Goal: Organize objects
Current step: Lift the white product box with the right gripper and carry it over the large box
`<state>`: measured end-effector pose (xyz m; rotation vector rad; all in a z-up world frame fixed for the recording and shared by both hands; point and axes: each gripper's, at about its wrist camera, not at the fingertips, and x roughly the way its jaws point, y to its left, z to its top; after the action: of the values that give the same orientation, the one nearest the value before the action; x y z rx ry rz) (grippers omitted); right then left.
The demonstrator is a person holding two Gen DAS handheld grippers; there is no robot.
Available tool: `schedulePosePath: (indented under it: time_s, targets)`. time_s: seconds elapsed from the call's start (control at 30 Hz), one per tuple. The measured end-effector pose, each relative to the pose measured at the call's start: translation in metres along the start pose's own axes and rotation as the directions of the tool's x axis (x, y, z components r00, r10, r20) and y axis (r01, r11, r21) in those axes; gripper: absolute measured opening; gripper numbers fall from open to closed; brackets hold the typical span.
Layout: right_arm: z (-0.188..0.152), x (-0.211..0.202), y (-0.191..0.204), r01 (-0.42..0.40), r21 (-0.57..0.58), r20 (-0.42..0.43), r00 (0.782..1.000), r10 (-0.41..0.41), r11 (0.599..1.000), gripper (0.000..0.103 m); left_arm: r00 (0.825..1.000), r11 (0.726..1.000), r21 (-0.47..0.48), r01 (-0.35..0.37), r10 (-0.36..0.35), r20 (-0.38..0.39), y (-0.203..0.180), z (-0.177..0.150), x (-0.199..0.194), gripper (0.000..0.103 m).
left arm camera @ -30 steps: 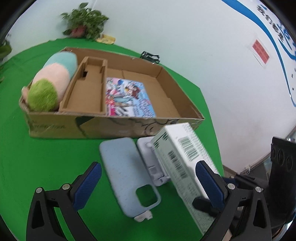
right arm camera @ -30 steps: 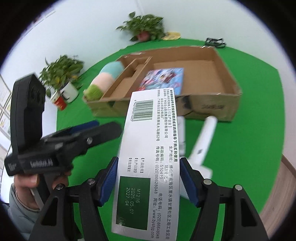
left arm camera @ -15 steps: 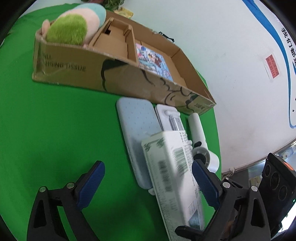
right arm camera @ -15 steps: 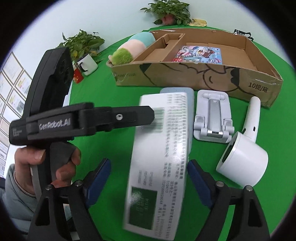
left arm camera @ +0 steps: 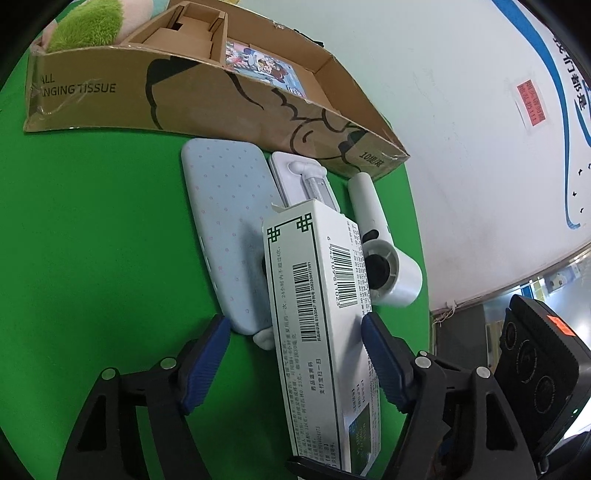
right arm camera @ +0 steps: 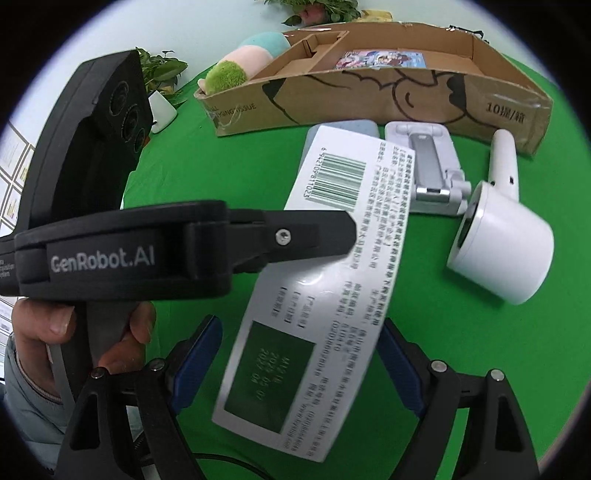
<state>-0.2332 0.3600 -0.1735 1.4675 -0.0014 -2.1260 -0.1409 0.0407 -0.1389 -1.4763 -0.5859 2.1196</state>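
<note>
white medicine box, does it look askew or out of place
Yes. The white medicine box lies slanted on top of the blue phone case, its far end over the white phone stand, instead of flat on the green cloth. Its end flap sticks up slightly.

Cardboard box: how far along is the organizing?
Done: plush toy and picture card lie in the cardboard box. In hand: white carton between the jaws of the left gripper, which have just been closing. Left: phone case, phone stand and white handheld device on the green cloth.
</note>
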Motion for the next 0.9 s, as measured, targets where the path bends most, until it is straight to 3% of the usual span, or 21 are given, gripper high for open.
schedulePosePath:
  time_s: [0.03,0.07,0.27,0.57,0.9]
  targets:
    - [-0.001,0.001,0.001,0.003,-0.004,-0.005,1.0,-0.003,1.0,0.082,1.0,1.0,0.0,-0.002,0.002,-0.005,0.0,-0.001,0.0,0.07]
    - [-0.001,0.003,0.0,0.011,-0.005,-0.008,1.0,-0.011,1.0,0.074,1.0,1.0,-0.001,-0.002,0.002,-0.008,0.0,-0.002,-0.001,0.069]
    - [-0.002,0.001,0.005,0.015,-0.035,0.006,1.0,-0.015,0.999,0.07,0.999,0.999,0.011,0.031,-0.031,-0.03,-0.005,-0.003,-0.004,0.052]
    - [0.005,-0.016,0.015,0.038,-0.085,0.085,0.996,-0.031,0.996,0.068,0.999,0.997,0.068,0.03,-0.033,0.039,-0.025,0.007,-0.029,0.05]
    - [0.049,-0.058,0.007,0.069,-0.117,0.241,0.97,-0.039,0.991,0.068,0.986,0.974,0.227,0.001,-0.039,0.162,-0.081,0.068,-0.06,0.05]
